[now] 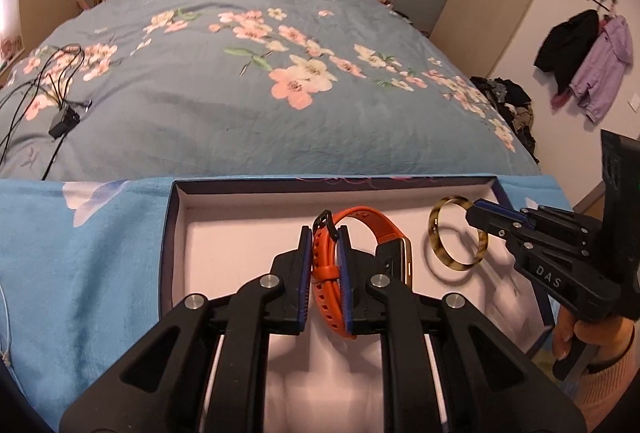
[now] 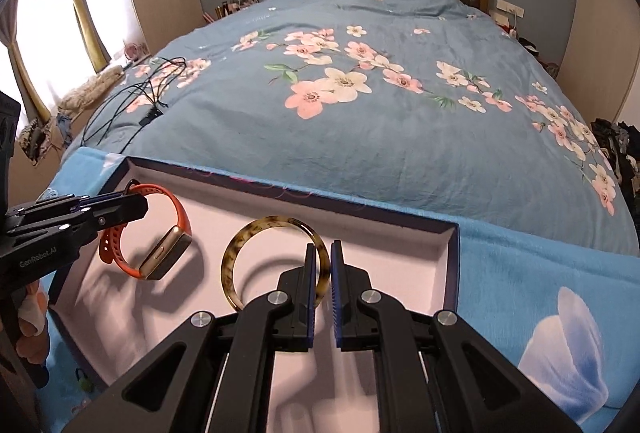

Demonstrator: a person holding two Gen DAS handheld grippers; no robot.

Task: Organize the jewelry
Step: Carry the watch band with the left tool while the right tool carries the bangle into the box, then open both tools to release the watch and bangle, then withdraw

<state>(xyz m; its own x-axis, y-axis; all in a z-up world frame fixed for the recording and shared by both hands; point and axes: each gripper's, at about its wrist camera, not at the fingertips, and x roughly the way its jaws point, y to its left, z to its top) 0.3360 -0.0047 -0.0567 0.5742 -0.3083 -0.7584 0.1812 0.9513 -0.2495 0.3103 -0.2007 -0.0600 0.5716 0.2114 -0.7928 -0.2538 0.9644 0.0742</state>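
My left gripper (image 1: 325, 239) is shut on the orange strap of a smartwatch (image 1: 362, 223) with a gold case, held above the white inside of an open box (image 1: 224, 229). From the right wrist view the same watch (image 2: 160, 257) hangs from the left gripper (image 2: 136, 207) at the box's left end. My right gripper (image 2: 324, 253) is shut on a tortoiseshell bangle (image 2: 236, 253), gripping its right rim above the box (image 2: 400, 261) floor. In the left wrist view the bangle (image 1: 438, 233) hangs from the right gripper (image 1: 478, 211) to the right of the watch.
The box lies on a light blue towel (image 1: 80, 253) at the foot of a bed with a blue flowered quilt (image 1: 260, 81). A black charger with cables (image 1: 60, 121) lies on the quilt at the left. Coats (image 1: 588, 61) hang on the right wall.
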